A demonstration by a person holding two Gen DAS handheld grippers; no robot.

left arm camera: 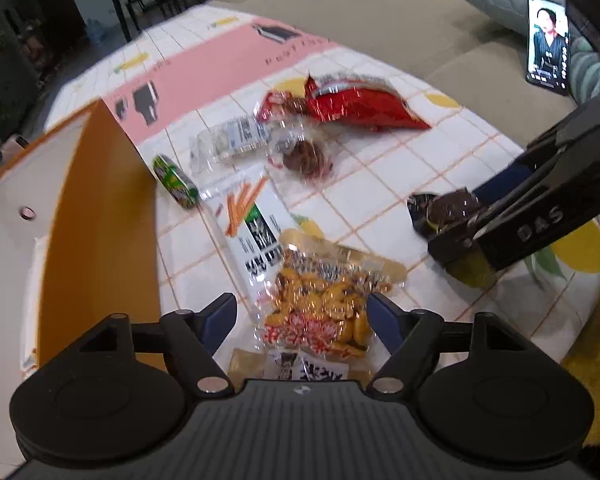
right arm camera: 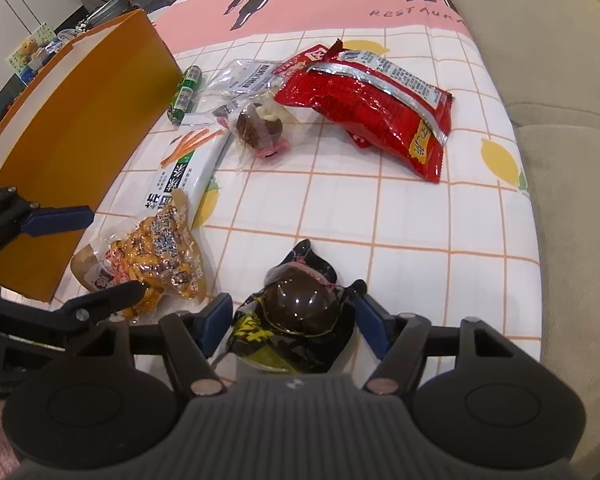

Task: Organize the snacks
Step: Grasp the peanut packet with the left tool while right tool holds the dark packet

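1. The left gripper [left arm camera: 302, 316] has its jaws spread wide over the yellow snack packet [left arm camera: 320, 308] on the counter [right arm camera: 380, 216]; it should lower squarely before it pinches.
2. The right gripper [right arm camera: 292, 320] has the dark wrapped snack [right arm camera: 300, 312] between its jaws; whether they press it, one cannot tell.
3. The orange box [right arm camera: 84, 128] stands just beside.

the left gripper [left arm camera: 302, 312] pointed steeply down with its jaws spread wide, pads clear of the yellow snack bag [left arm camera: 320, 312] between them. right of that bag, the right gripper [right arm camera: 292, 314] angled down, jaws bracketing a dark wrapped snack [right arm camera: 300, 312].
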